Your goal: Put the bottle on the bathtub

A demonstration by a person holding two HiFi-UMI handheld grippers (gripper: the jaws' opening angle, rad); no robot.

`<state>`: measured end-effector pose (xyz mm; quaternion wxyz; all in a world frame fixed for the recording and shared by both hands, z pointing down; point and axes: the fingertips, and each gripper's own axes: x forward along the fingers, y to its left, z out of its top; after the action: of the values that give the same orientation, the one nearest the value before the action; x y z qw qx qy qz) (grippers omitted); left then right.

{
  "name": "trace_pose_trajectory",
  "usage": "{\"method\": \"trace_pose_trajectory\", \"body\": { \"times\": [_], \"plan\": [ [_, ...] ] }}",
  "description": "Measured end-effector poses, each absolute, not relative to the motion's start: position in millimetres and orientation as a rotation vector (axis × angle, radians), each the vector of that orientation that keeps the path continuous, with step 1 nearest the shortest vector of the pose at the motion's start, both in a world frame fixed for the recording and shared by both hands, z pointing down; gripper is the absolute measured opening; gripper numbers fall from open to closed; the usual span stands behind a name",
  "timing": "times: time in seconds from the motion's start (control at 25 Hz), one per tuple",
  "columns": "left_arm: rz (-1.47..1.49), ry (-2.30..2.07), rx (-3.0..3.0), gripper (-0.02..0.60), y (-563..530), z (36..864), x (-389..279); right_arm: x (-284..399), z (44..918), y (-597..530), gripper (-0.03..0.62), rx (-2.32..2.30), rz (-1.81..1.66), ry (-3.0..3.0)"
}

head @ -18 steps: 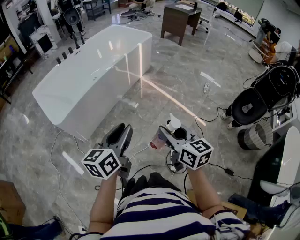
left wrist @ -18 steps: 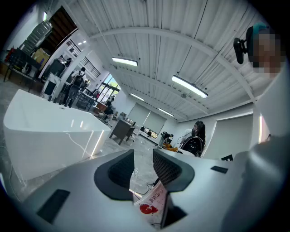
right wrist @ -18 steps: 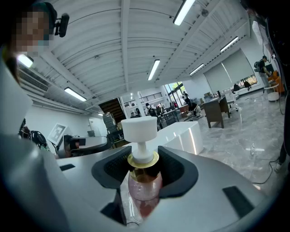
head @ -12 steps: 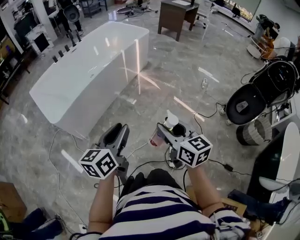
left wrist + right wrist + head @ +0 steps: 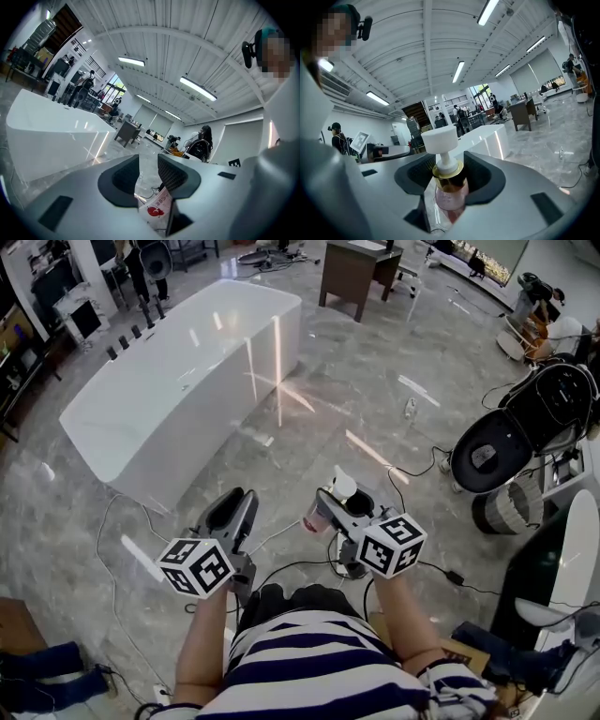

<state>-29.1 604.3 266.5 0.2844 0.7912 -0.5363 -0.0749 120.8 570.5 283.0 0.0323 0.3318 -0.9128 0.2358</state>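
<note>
Pump bottle [image 5: 314,519] clamped in right hand-held gripper [image 5: 333,502]; bathtub [image 5: 169,418] well apart, toward upper left; left hand-held gripper [image 5: 239,499] slightly parted, empty.

The bathtub [image 5: 178,371] stands ahead on the left, a desk [image 5: 352,277] behind it. The bottle [image 5: 317,517] sits in the right hand-held gripper [image 5: 325,501], beside the left hand-held gripper [image 5: 241,498].

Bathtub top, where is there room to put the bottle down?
The bathtub's white top looks bare along its near long edge and at the end toward the brown desk. Its far edge is crowded: a row of dark fittings stands along it. The bottle sits in the right gripper's jaws.
</note>
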Motion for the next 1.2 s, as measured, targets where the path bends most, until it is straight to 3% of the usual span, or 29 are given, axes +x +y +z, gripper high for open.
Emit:
{"method": "trace_pose_trajectory", "body": {
  "times": [1.2],
  "plan": [
    [-0.202, -1.559, 2.077, 0.137, 591, 271, -14, 140, 289, 541, 0.198, 0.911, 0.840, -2.872]
  ]
}}
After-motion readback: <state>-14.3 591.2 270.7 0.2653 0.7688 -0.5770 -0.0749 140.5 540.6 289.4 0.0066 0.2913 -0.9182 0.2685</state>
